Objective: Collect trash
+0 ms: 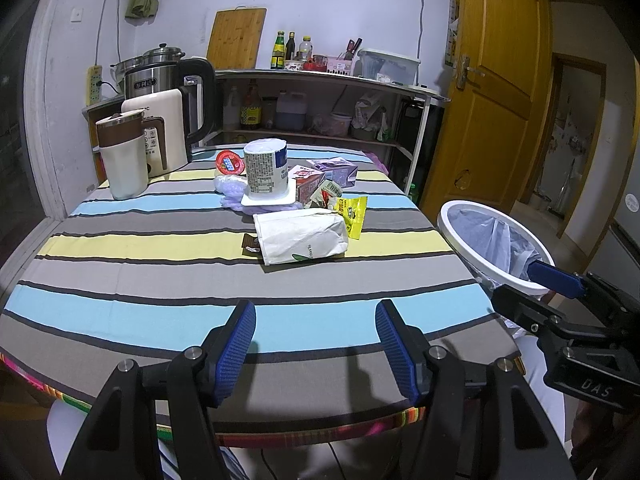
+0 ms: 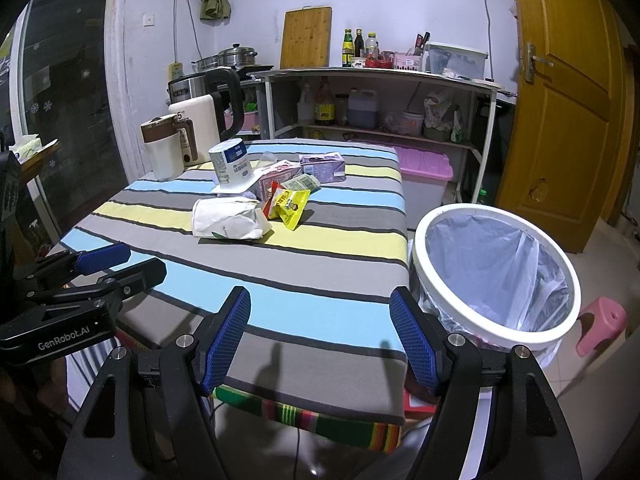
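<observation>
A heap of trash lies mid-table on the striped cloth: a white paper bag [image 1: 302, 236] [image 2: 228, 218], a yellow snack wrapper [image 1: 352, 212] [image 2: 290, 204], an upturned white tub [image 1: 267, 170] [image 2: 232, 162], a purple carton [image 1: 334, 170] [image 2: 322, 166], a pink carton [image 1: 308, 182] [image 2: 276, 178] and a red-lidded cup [image 1: 230, 162]. A white bin [image 1: 492, 248] [image 2: 496, 270] with a clear liner stands off the table's right side. My left gripper [image 1: 316, 330] hangs open over the near edge, empty. My right gripper [image 2: 320, 322] is open too, near the bin.
A cream kettle [image 1: 158, 136] [image 2: 192, 120], a white-and-brown jug [image 1: 122, 156] [image 2: 162, 148] and a steel kettle [image 1: 172, 80] stand at the table's back left. Behind is a shelf unit [image 2: 380, 76] with bottles. A pink-lidded box [image 2: 426, 178] and a pink stool [image 2: 602, 324] sit on the floor.
</observation>
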`<move>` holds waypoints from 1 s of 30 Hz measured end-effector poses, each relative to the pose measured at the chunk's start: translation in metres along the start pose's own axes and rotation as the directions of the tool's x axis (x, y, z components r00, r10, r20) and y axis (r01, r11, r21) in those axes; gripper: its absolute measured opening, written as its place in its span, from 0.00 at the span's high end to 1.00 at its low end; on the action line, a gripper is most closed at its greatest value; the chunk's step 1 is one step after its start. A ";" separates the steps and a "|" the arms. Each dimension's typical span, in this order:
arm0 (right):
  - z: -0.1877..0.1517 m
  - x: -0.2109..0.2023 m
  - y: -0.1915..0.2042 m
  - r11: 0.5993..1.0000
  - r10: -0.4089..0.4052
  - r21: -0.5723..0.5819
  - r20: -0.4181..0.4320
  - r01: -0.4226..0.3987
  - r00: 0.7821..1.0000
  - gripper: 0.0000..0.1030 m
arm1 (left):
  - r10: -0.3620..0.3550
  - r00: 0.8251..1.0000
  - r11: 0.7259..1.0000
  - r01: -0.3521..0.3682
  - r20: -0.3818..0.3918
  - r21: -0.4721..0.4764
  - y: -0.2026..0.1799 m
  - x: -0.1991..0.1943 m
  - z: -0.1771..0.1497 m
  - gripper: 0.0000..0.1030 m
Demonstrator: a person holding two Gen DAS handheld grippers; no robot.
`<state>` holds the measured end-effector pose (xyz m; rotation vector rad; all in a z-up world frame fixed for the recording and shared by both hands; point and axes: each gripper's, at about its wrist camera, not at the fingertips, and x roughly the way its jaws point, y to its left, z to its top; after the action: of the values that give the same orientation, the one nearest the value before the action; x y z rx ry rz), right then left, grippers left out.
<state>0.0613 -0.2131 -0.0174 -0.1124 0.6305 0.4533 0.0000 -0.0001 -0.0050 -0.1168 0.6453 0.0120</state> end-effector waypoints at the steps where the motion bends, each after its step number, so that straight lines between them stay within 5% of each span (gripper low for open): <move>1: 0.000 0.000 0.000 1.000 0.000 -0.001 0.000 0.000 1.000 0.30 | 0.000 1.000 1.000 0.000 0.000 0.000 0.000 0.000 0.000 0.40; 30: 0.002 0.010 0.000 1.000 0.007 -0.005 -0.004 -0.007 1.000 0.30 | -0.025 0.999 1.000 0.025 -0.026 0.011 0.007 0.010 0.008 0.40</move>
<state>0.0701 -0.2092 -0.0215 -0.1158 0.6339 0.4612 0.0121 0.0074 -0.0056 -0.1138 0.6694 -0.0173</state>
